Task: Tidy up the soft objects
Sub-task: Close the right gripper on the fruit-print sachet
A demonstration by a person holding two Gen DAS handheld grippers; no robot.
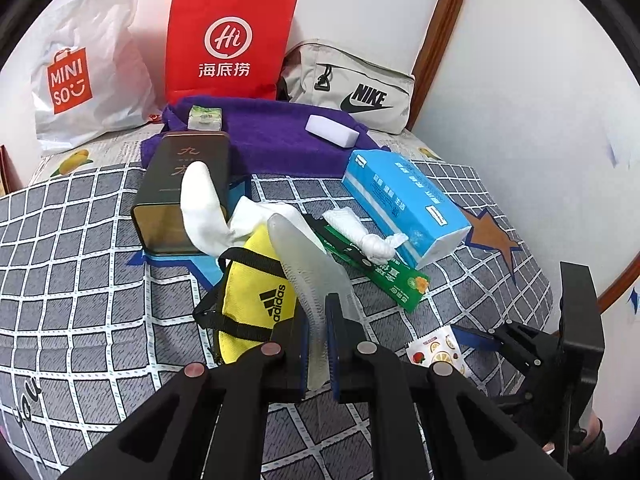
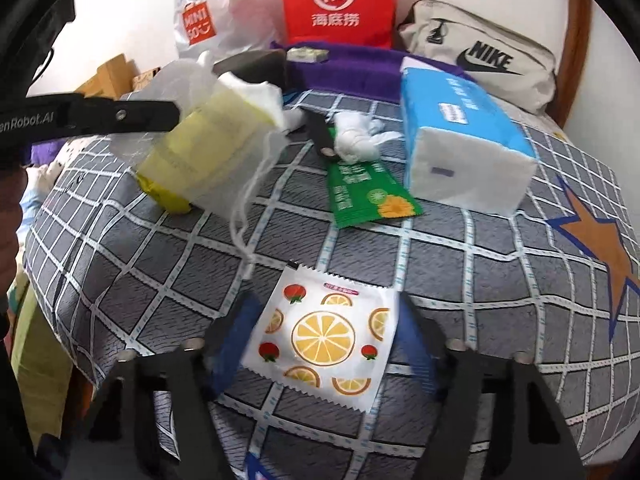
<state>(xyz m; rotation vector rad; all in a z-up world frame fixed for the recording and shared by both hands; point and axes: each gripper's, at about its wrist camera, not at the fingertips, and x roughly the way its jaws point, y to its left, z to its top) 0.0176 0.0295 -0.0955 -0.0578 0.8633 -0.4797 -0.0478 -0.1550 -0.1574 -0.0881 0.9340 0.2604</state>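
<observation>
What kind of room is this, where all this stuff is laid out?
Most likely a bedroom: everything lies on a bed with a grey checked sheet, pushed against a white wall with a wooden bed frame. Shopping bags lean against the wall.

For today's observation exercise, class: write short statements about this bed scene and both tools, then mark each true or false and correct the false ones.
1. The left tool is shut on a translucent mesh bag. True.
2. The right tool grips the fruit-print packet. False: its fingers stand open either side of the packet, which lies on the bed.
3. The white sponge block lies on the purple towel. True.
4. The blue tissue pack sits inside the red paper bag. False: it lies on the checked bedsheet.
</observation>
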